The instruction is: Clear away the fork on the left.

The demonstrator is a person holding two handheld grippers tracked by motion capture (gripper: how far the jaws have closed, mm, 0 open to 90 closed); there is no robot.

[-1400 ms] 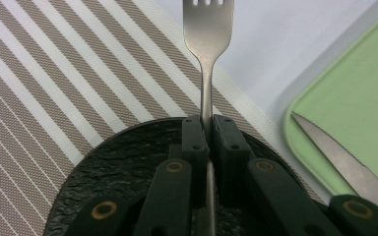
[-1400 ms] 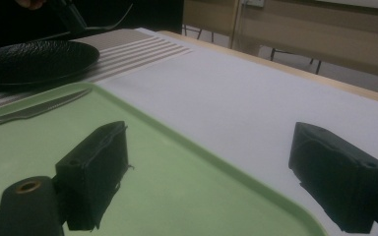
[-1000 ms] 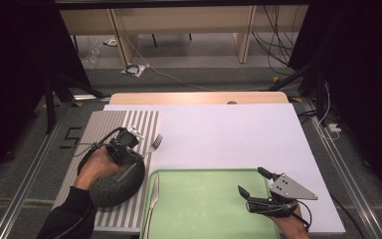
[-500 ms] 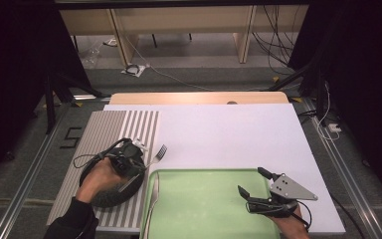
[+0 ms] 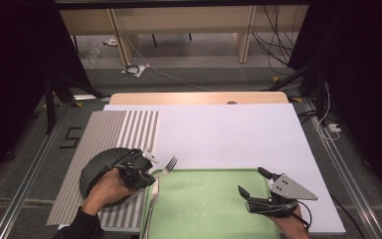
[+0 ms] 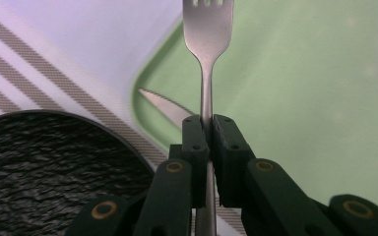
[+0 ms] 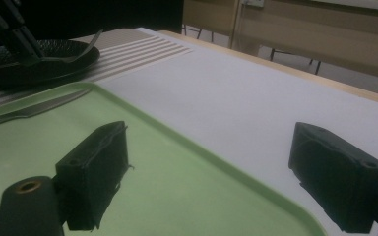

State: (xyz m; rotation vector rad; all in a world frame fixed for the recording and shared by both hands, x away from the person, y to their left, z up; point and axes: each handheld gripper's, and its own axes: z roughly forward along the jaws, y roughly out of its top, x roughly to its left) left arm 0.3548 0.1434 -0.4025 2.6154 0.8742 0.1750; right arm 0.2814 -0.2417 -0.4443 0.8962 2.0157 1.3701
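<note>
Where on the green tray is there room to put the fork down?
Most of the tray is bare, from the knife along its left edge to the right gripper over its right edge. The white table top behind it is bare too. It is crowded at the tray's left corner: the left gripper with the fork, the knife and the black plate.

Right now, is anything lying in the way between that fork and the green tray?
Partly. The left gripper holds the fork over the tray's left rim, where a knife lies; the rest of the tray is bare.
</note>
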